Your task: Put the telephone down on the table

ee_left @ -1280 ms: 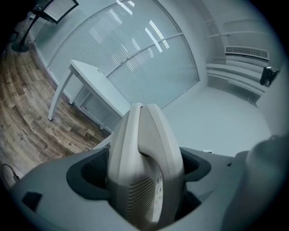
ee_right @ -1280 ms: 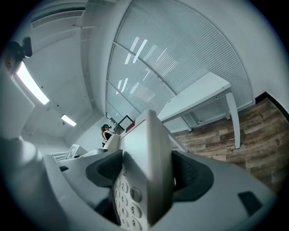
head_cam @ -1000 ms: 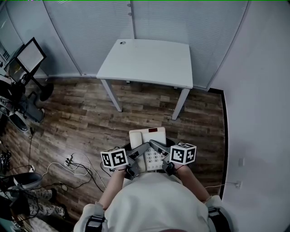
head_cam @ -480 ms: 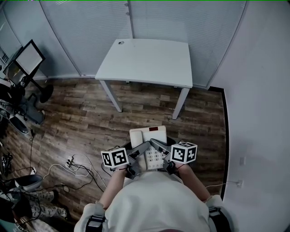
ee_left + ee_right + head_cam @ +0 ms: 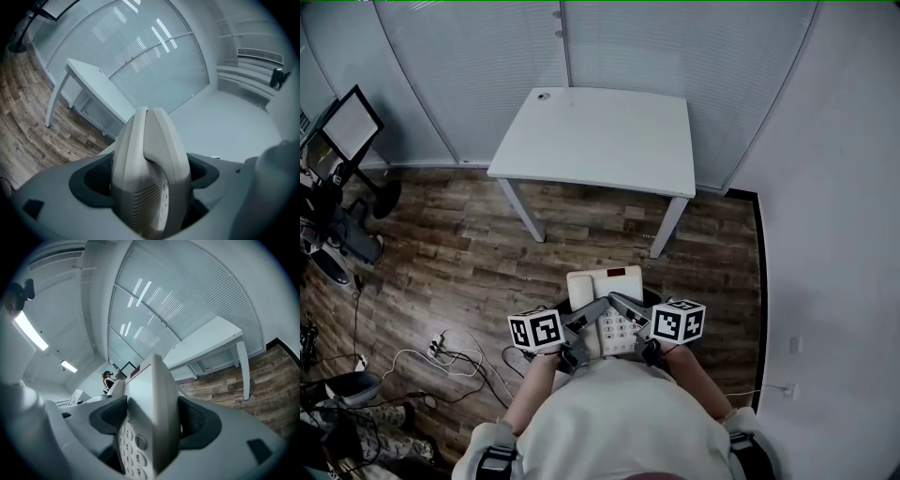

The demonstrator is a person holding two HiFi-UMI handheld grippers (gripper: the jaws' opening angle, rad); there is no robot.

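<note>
A white desk telephone (image 5: 606,300) with handset and keypad is held in the air close to the person's chest, between both grippers. My left gripper (image 5: 581,323) is shut on its handset side (image 5: 145,173). My right gripper (image 5: 630,317) is shut on the keypad side (image 5: 150,423). The white table (image 5: 600,141) stands ahead across the wood floor, its top bare except for a small round grommet (image 5: 545,95) at the far left corner. The table also shows in the left gripper view (image 5: 93,89) and the right gripper view (image 5: 206,341).
Frosted glass partition walls (image 5: 581,47) run behind the table, a white wall (image 5: 834,234) to the right. Cables and a power strip (image 5: 441,352) lie on the floor at the left. A monitor on a stand (image 5: 347,127) and chair bases stand at the far left.
The table has come slightly nearer and lower in the head view as the person moved forward. Both grippers keep the telephone in the same hold.
</note>
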